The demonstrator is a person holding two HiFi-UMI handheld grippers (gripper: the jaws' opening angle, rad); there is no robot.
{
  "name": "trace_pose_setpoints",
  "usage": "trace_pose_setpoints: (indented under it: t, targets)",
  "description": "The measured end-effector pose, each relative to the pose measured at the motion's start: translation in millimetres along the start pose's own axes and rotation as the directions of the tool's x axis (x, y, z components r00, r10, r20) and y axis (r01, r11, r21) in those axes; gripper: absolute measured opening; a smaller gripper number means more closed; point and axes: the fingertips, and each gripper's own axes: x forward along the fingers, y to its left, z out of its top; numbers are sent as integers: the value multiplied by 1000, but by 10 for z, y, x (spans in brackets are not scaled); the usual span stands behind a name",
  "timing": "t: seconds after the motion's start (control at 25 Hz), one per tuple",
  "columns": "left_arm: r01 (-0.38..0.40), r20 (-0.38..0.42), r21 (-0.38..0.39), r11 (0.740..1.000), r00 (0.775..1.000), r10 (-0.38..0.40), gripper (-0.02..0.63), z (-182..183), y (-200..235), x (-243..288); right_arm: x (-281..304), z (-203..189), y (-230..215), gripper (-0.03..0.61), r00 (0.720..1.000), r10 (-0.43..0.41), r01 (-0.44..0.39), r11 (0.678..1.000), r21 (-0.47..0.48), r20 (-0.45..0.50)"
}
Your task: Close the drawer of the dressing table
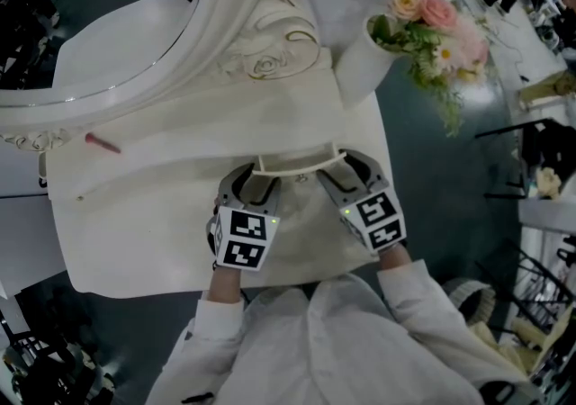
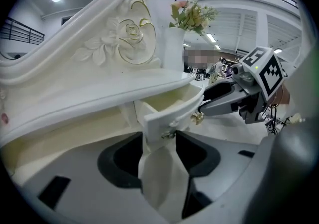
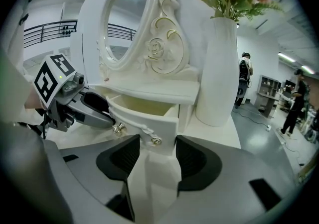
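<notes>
Both hands reached forward and downward from white sleeves (image 1: 400,291), side by side over the near edge of the dressing table (image 1: 162,214). The left gripper (image 1: 247,180) sat at the left end of the drawer (image 1: 297,163) and the right gripper (image 1: 346,169) at its right end. The drawer stood pulled out at the middle of the table front, under the mirror frame (image 1: 225,25).

In the left gripper view the jaws were spread, with the drawer's left corner and one brass knob (image 2: 169,135) between them. In the right gripper view the jaws were likewise spread around the right corner. Whether any pad pressed on the wood could not be made out.

From the head view the marker cubes covered most of each hand, and the drawer's inside was largely hidden behind its curved front. The vase (image 1: 360,61) of flowers (image 1: 432,25) stood far right. A small reddish thing (image 1: 102,143) lay at far left, too small to identify.
</notes>
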Motion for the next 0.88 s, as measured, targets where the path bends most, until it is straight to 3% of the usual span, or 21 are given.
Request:
trace_pose_setpoints:
  t: [0.88]
  targets:
    - [-26, 22, -62, 998, 999, 27, 193, 118, 163, 98, 161, 47, -151, 210, 999, -25, 23, 998, 53, 27]
